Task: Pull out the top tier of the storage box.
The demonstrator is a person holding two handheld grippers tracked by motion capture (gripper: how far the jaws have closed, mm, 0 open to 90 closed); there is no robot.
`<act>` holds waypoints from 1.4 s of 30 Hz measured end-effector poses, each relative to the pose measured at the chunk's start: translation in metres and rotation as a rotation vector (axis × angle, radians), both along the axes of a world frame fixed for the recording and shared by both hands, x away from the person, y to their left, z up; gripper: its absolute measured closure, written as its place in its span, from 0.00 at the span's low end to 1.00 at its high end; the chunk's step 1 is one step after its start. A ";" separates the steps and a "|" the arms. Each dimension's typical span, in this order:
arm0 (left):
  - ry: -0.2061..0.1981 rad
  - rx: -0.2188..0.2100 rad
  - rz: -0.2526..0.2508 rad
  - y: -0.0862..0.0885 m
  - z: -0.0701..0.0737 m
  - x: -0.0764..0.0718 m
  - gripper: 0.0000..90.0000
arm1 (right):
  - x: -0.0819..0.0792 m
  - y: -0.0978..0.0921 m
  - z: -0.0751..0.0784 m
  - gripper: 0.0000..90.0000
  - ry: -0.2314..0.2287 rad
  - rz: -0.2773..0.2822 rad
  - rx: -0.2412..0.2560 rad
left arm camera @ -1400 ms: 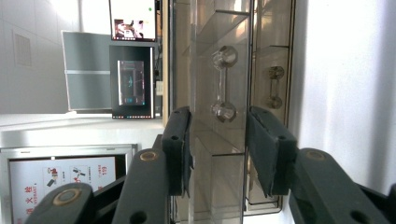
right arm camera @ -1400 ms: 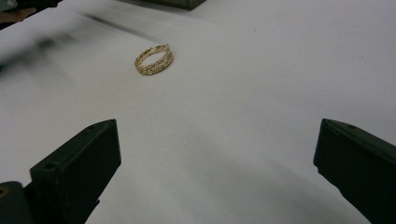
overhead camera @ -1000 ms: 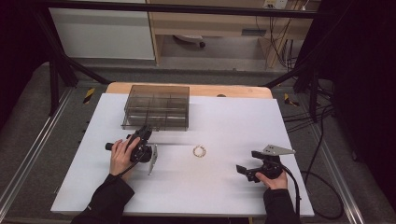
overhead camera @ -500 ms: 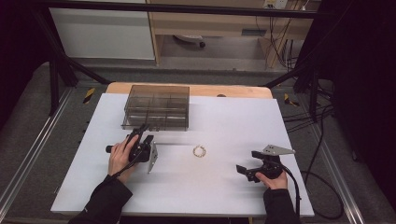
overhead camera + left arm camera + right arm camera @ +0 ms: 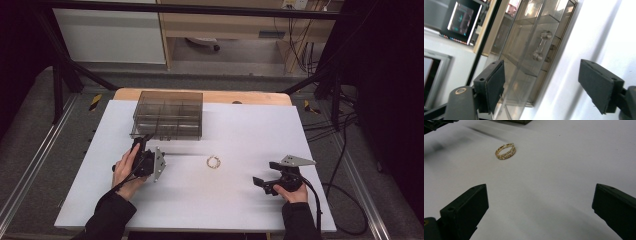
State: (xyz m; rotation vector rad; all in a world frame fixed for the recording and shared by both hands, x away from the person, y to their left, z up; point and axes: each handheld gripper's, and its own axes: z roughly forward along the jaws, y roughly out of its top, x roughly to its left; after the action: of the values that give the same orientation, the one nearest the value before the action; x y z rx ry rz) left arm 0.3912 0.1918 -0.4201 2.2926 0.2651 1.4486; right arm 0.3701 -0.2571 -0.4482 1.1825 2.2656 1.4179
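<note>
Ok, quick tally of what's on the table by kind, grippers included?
Clear smoky compartment box: 1
Gold bracelet: 1
Grippers, both open: 2, the left gripper near the box, the right gripper short of the bracelet
Total: 4

Box (image 5: 168,115): far left of the tabletop (image 5: 240,210).
Bracelet (image 5: 214,161): centre, nearer than the box.
Left gripper (image 5: 145,161): left of the bracelet.
Right gripper (image 5: 265,182): near right.
</note>
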 end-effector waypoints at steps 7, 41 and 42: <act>0.072 -0.125 0.024 0.009 0.002 -0.007 0.20 | 0.000 0.000 0.000 0.01 0.002 0.000 -0.009; 0.502 -0.587 0.146 0.081 -0.012 -0.028 0.07 | 0.001 0.003 -0.002 0.01 0.007 -0.006 -0.029; 0.509 -0.593 0.146 0.083 -0.013 -0.028 0.07 | 0.001 0.003 -0.002 0.01 0.007 -0.006 -0.029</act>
State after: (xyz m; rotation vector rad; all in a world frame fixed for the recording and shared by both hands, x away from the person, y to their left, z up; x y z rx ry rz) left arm 0.3628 0.2749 -0.4332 2.1092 0.8931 0.6749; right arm 0.3707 -0.2544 -0.4505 1.1858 2.2780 1.3762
